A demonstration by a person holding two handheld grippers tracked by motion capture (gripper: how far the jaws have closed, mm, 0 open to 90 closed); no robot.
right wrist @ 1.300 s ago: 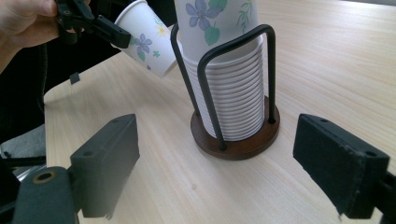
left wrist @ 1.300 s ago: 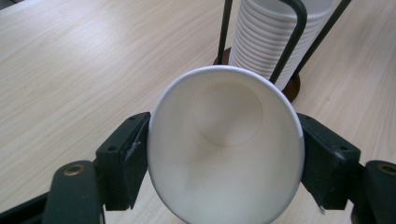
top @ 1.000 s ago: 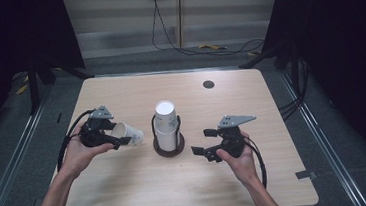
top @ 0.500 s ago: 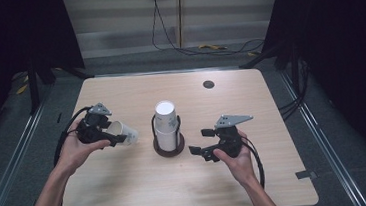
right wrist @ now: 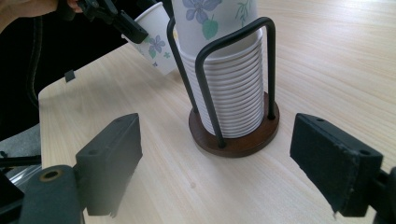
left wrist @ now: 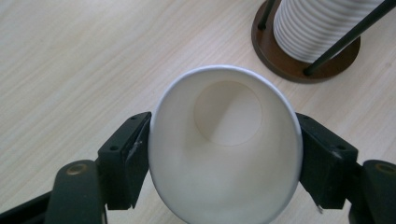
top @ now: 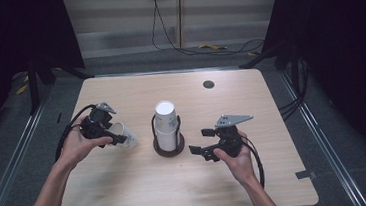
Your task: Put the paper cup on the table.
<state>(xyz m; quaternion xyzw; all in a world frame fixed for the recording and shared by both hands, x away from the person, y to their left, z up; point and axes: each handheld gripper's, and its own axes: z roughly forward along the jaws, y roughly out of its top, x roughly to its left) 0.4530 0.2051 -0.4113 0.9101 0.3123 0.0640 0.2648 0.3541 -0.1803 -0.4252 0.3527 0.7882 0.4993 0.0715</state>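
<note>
My left gripper [top: 118, 137] is shut on a white paper cup [top: 126, 136] with a flower print, held on its side just above the table left of the holder. Its jaws have just been closing, and the cup's mouth [left wrist: 224, 140] is squeezed oval between the pads. A stack of paper cups [top: 166, 120] stands in a black wire holder on a round brown base [top: 169, 149] at the table's middle. My right gripper [top: 200, 140] stands open right of the holder, aimed at the stack [right wrist: 233, 88]. Its jaws closed a little a moment ago and have nothing between them.
The wooden table [top: 277, 175] has bare room in front of and behind the holder. A small dark round grommet [top: 208, 84] sits near the far edge. Cables lie on the floor beyond the table. Dark floor and metal rails flank both sides.
The left hand has shifted slightly away from the front edge with the cup in its jaws. The right hand has stayed in place.
</note>
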